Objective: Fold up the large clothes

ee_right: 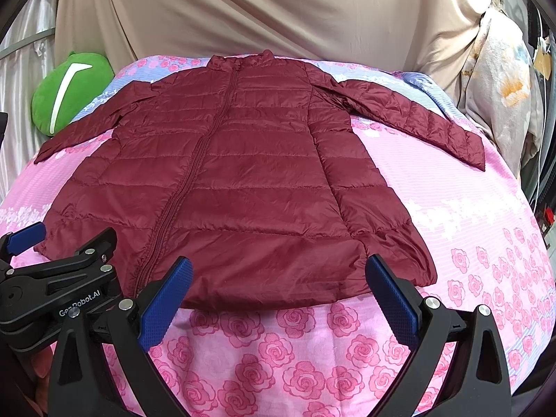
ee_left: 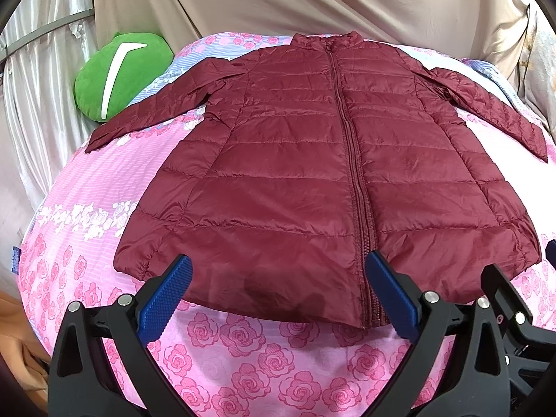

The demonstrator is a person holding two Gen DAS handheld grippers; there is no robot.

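While both tools hover just short of the hem, the left hand-held gripper (ee_left: 278,295) and right hand-held gripper (ee_right: 279,295) gape wide, holding nothing. Flat on the bed (ee_right: 469,243) lies the maroon quilted jacket (ee_left: 312,173), zipped, sleeves spread, pink rose-print sheet free all around. A green plush cushion (ee_left: 121,76) sits beside the left sleeve; beige drapery (ee_right: 243,10) hangs behind.

Maroon quilted jacket (ee_left: 295,173), pink rose-print bedsheet (ee_left: 243,365), green cushion (ee_left: 121,73)
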